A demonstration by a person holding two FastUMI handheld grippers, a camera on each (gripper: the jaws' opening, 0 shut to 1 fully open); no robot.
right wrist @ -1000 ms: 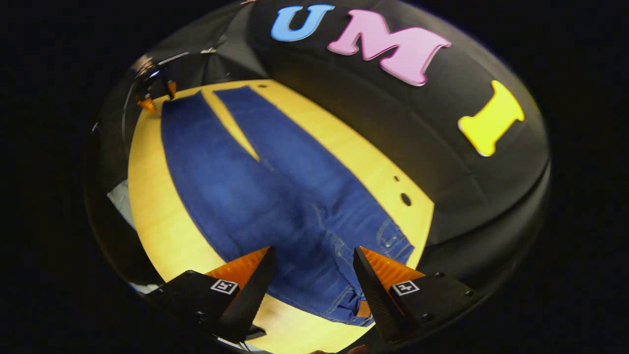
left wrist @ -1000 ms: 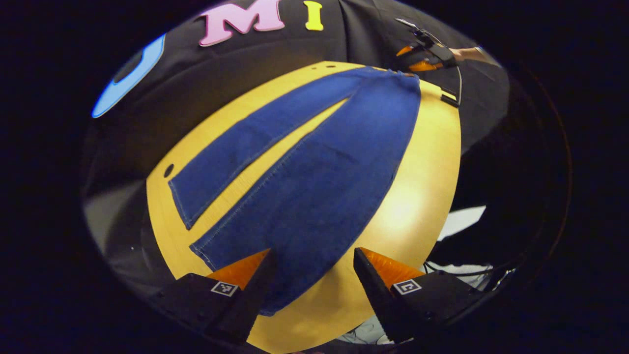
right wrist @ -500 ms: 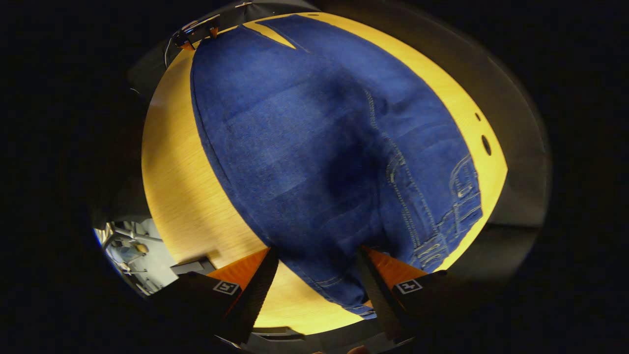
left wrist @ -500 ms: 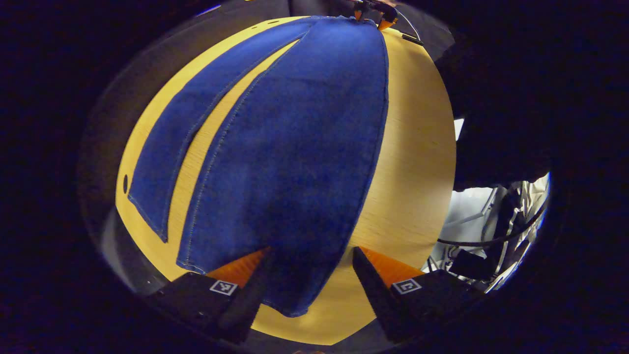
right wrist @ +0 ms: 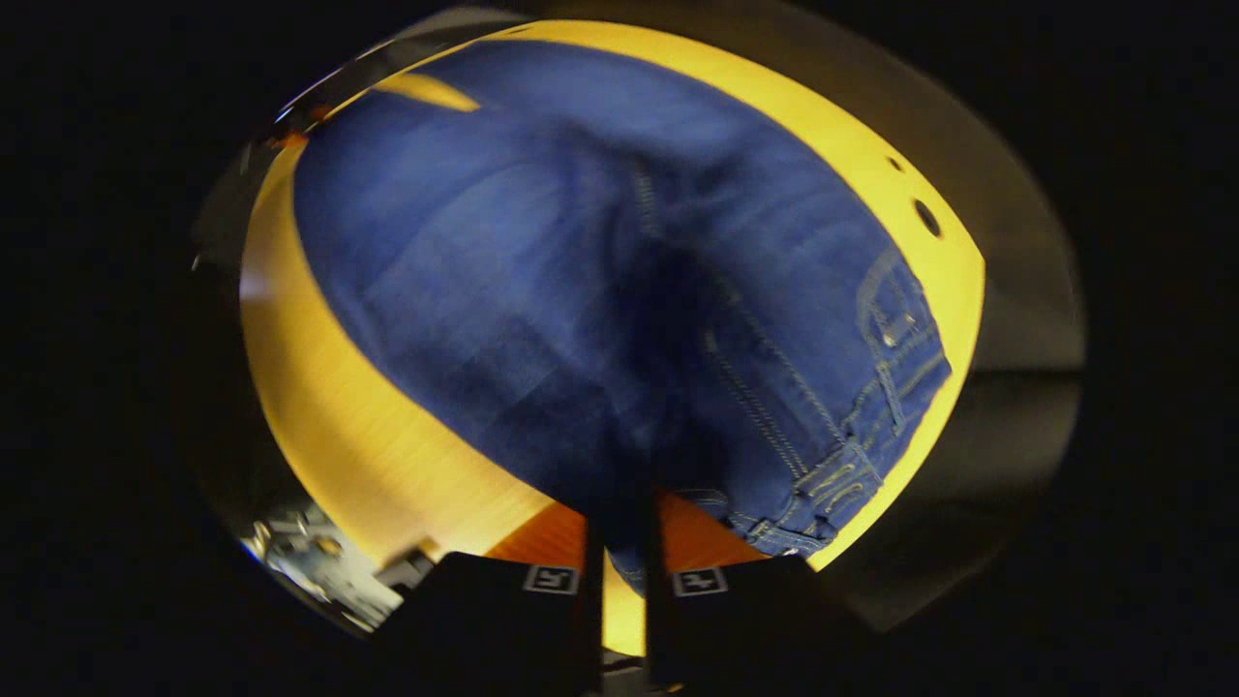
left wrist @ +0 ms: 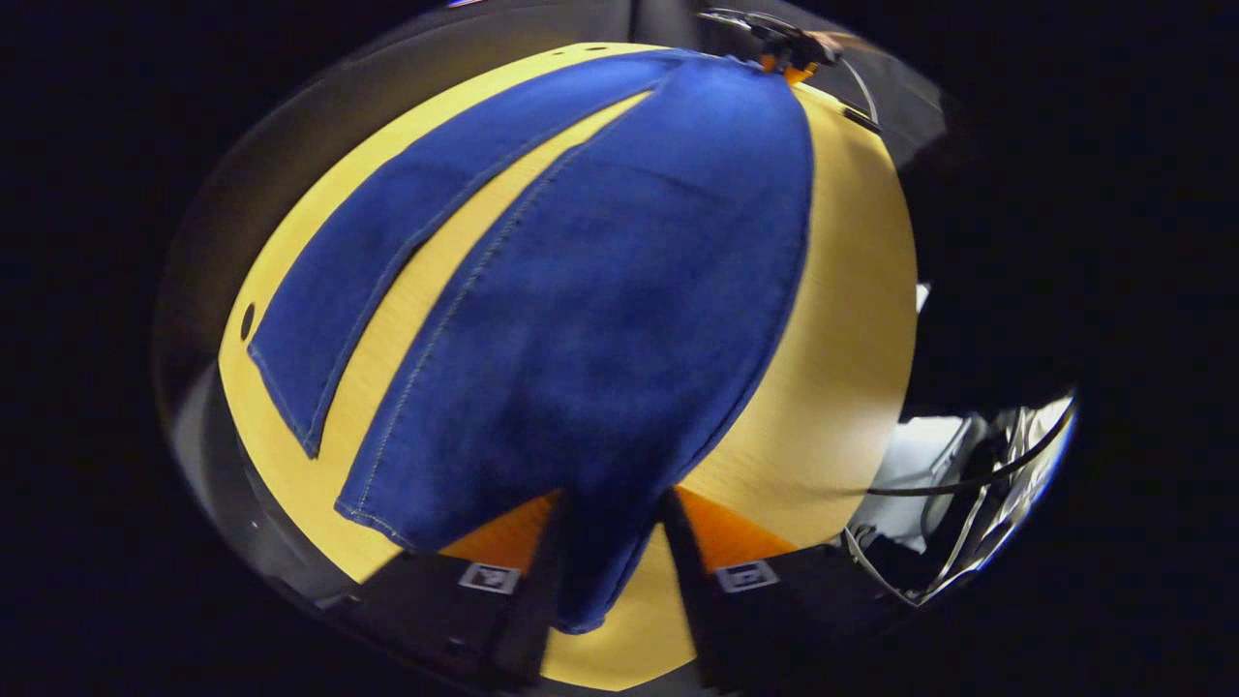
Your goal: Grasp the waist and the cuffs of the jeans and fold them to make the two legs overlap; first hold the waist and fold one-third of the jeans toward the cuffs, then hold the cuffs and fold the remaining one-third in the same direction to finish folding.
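Note:
Blue jeans (left wrist: 600, 290) lie flat on the yellow wooden table (left wrist: 842, 319), legs spread in a narrow V. In the left gripper view, my left gripper (left wrist: 612, 547) sits at the near leg's cuff, its fingers drawn in on the gathered hem. The far leg (left wrist: 387, 252) lies free to the left. The right gripper (left wrist: 789, 53) shows small at the far waist end. In the right gripper view, my right gripper (right wrist: 619, 542) is shut on the waistband edge of the jeans (right wrist: 581, 271), near the belt loops and pocket stitching (right wrist: 871, 387).
The table has small round holes near its edges (left wrist: 247, 319) (right wrist: 926, 218). Cables and white clutter (left wrist: 968, 465) lie past the table's edge beside the left gripper. More clutter (right wrist: 310, 552) lies below the table edge in the right gripper view.
Both grippers dropped low to the table and closed: the left's fingers narrowed onto the near leg's cuff, the right's came almost together on the waistband. The cloth now bunches between each pair.

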